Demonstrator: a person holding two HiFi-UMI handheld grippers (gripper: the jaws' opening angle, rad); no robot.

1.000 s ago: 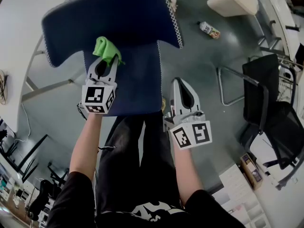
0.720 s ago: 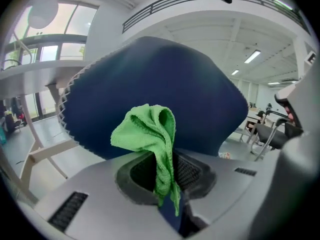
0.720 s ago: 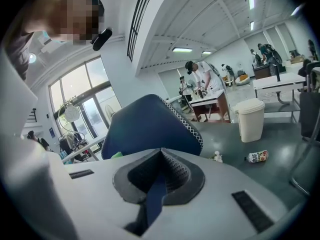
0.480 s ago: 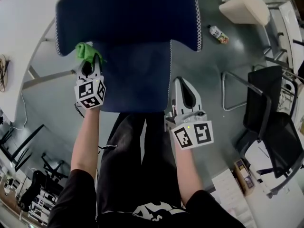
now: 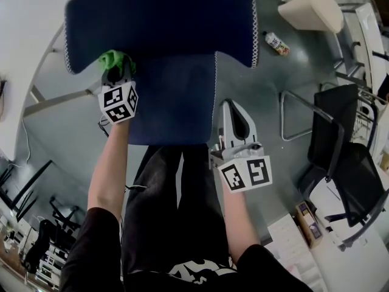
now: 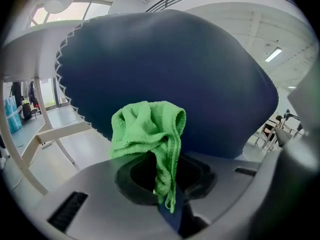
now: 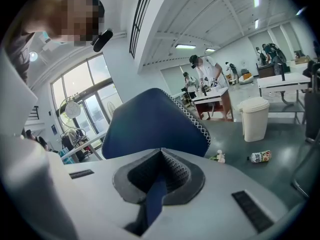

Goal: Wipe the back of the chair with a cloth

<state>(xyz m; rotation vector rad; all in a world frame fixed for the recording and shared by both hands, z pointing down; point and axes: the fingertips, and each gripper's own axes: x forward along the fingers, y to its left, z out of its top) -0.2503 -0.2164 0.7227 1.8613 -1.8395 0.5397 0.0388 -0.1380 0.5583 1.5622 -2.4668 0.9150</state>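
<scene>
Green cloth: bunched, pinched in the left gripper, whose claw is pressed together on a hanging fold. The wad lies against the dark blue chair back, at its lower left part near the white-stitched edge.

Right gripper: claw pressed together, nothing between. It hangs just beside the right edge of the chair seat, well apart from the cloth.

Surroundings: grey floor; a bottle lying on its side to the chair's right; a white bin beyond it; black chairs at far right.
</scene>
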